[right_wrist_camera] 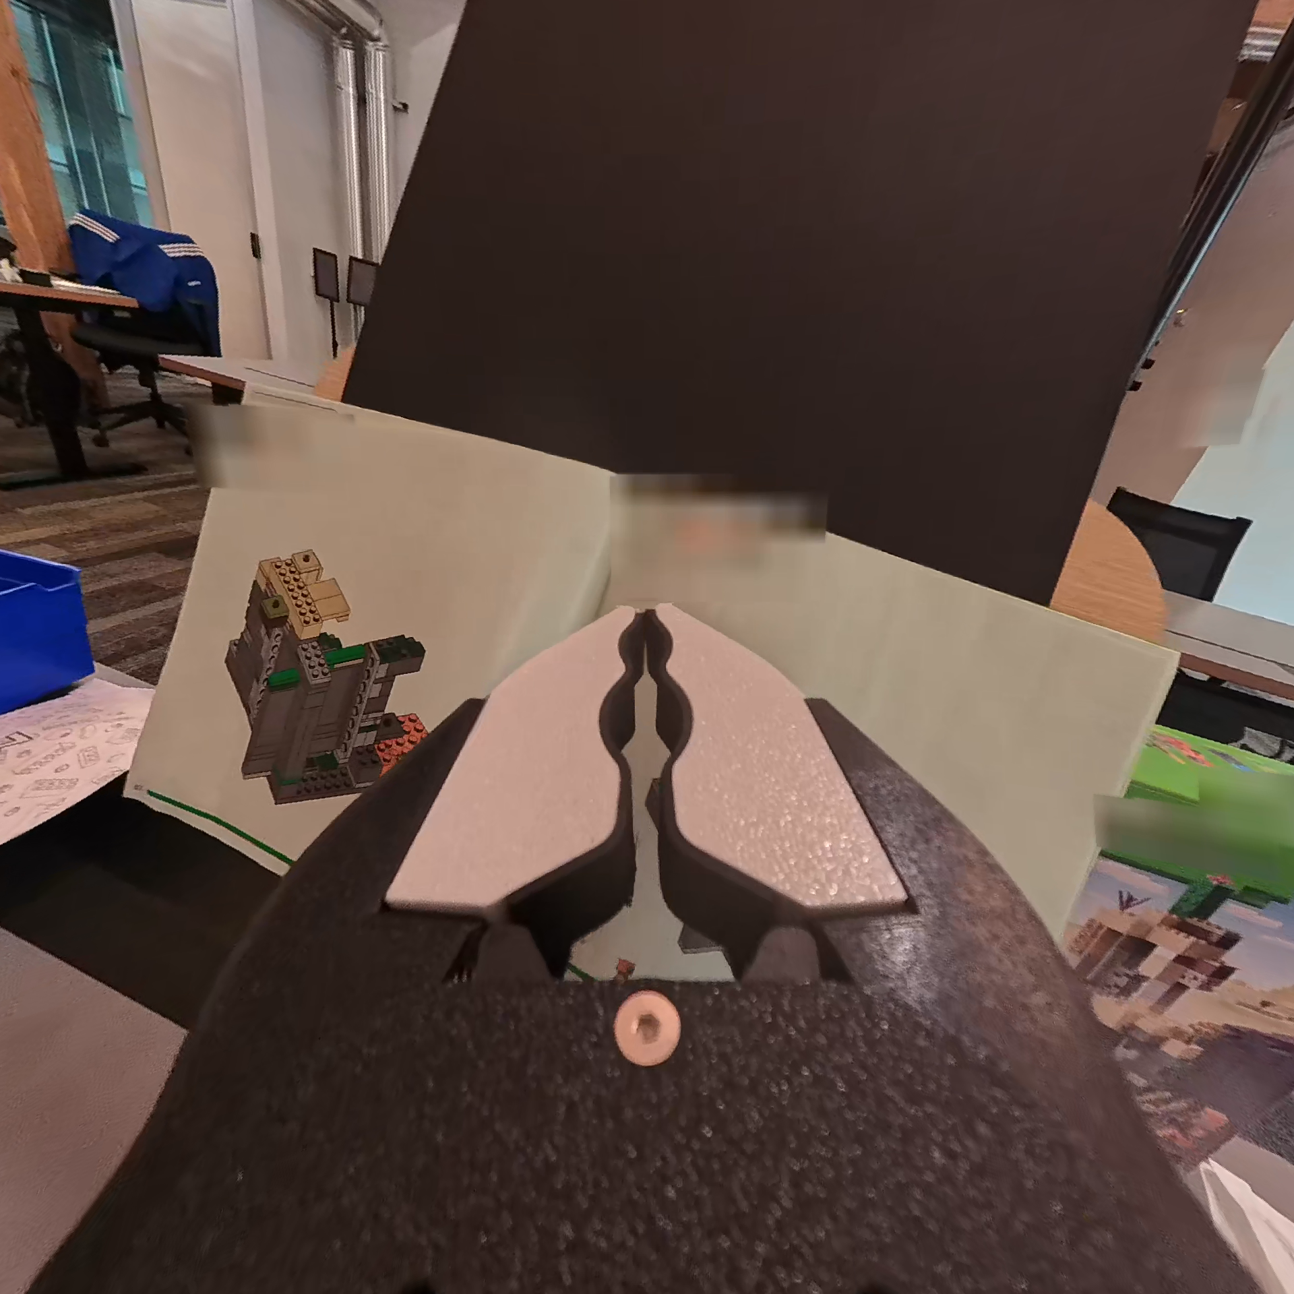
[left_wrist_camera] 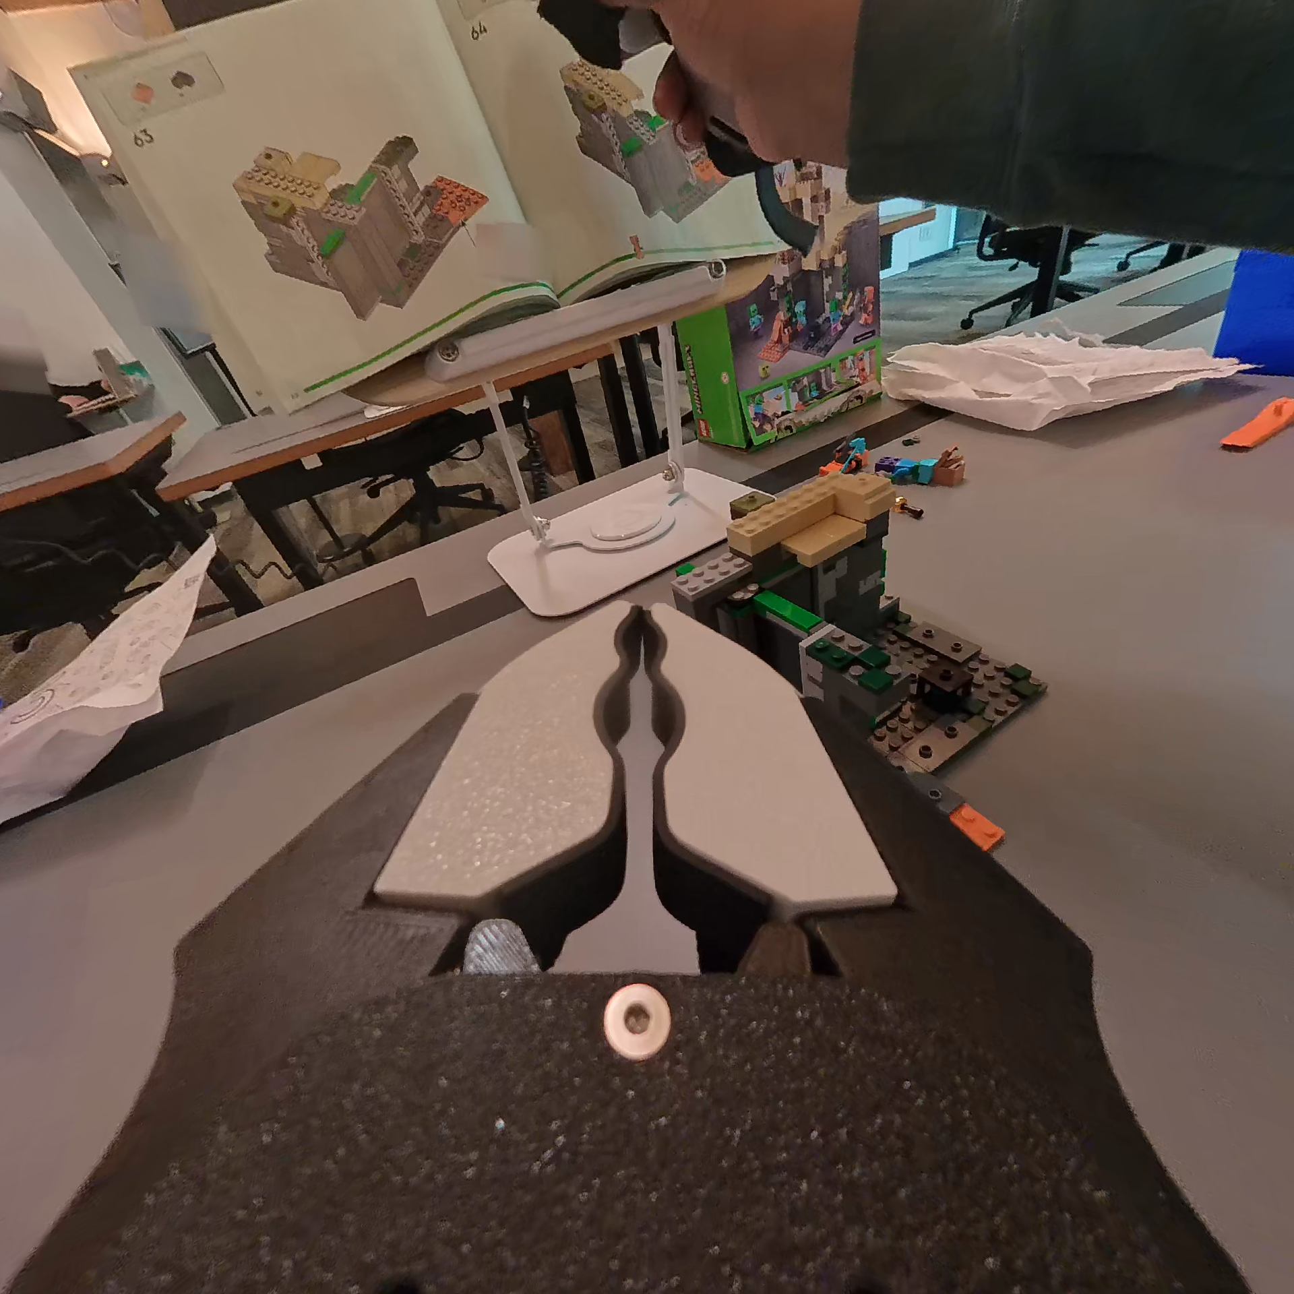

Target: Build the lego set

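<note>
The part-built lego model (left_wrist_camera: 833, 602), grey and green with a tan top, stands on the grey table (left_wrist_camera: 1120, 700) just right of my left gripper (left_wrist_camera: 643, 616). The left gripper is shut and empty, low over the table. The open instruction booklet (left_wrist_camera: 315, 210) rests on a white stand (left_wrist_camera: 616, 553) behind it. A hand (left_wrist_camera: 756, 77) holds my right gripper up at the booklet's top edge. In the right wrist view my right gripper (right_wrist_camera: 645, 615) is shut, its tips close in front of the booklet (right_wrist_camera: 455, 560) near the middle fold. Nothing shows between its tips.
Loose lego pieces (left_wrist_camera: 896, 469) lie behind the model, and an orange piece (left_wrist_camera: 977, 826) in front of it. The set's box (left_wrist_camera: 791, 371), crumpled white bags (left_wrist_camera: 1050, 378), an orange tool (left_wrist_camera: 1260, 423) and a printed paper bag (left_wrist_camera: 91, 686) lie around. A blue bin (right_wrist_camera: 35, 623) and dark board (right_wrist_camera: 770, 245) show. My hands' fingertips stand some 35 cm from each other. From my left tips it is roughly 15 cm to the part-built lego model (left_wrist_camera: 833, 602); from my right, 35 cm.
</note>
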The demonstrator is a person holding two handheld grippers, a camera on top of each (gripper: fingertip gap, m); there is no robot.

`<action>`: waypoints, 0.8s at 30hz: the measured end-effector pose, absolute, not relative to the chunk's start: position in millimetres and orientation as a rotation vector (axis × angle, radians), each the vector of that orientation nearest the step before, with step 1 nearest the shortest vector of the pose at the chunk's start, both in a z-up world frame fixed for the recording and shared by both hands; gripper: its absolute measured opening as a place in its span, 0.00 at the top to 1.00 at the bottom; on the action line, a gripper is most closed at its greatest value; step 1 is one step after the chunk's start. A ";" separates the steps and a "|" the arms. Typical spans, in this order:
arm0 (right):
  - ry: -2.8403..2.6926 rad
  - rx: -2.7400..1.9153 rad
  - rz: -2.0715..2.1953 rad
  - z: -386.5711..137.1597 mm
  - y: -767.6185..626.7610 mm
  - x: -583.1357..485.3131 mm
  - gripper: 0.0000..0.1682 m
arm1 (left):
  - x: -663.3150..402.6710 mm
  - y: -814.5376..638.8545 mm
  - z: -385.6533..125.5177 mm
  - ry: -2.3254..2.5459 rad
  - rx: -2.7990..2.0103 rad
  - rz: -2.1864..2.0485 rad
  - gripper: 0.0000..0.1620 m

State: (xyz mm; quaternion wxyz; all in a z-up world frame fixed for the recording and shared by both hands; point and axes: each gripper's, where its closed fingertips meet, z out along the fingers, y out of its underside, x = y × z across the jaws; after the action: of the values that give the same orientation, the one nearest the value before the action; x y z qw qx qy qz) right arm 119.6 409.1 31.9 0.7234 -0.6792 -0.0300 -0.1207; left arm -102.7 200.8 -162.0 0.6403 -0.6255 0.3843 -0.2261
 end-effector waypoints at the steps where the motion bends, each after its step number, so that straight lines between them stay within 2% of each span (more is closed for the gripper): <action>1: -0.069 -1.500 -0.264 32.1 408.6 118.9 1.00 | -102.5 200.9 -161.8 0.873 -1.424 -0.519 1.00; 15: -0.066 -1.490 -0.226 27.3 393.6 126.9 1.00 | -97.2 196.8 -161.1 0.910 -1.374 -0.513 1.00; 21: -0.059 -1.500 -0.207 13.2 378.5 134.1 1.00 | -97.7 196.5 -154.4 0.874 -1.376 -0.555 0.94; 24: -0.055 -1.489 -0.190 11.2 364.1 134.4 1.00 | -99.8 194.9 -150.1 0.858 -1.367 -0.559 0.97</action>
State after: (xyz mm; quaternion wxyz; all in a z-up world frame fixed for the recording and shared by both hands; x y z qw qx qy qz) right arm 134.4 364.1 11.2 0.7310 -0.6764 -0.0249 -0.0865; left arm -99.8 194.9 -150.1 0.6569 -0.6034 0.3789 -0.2467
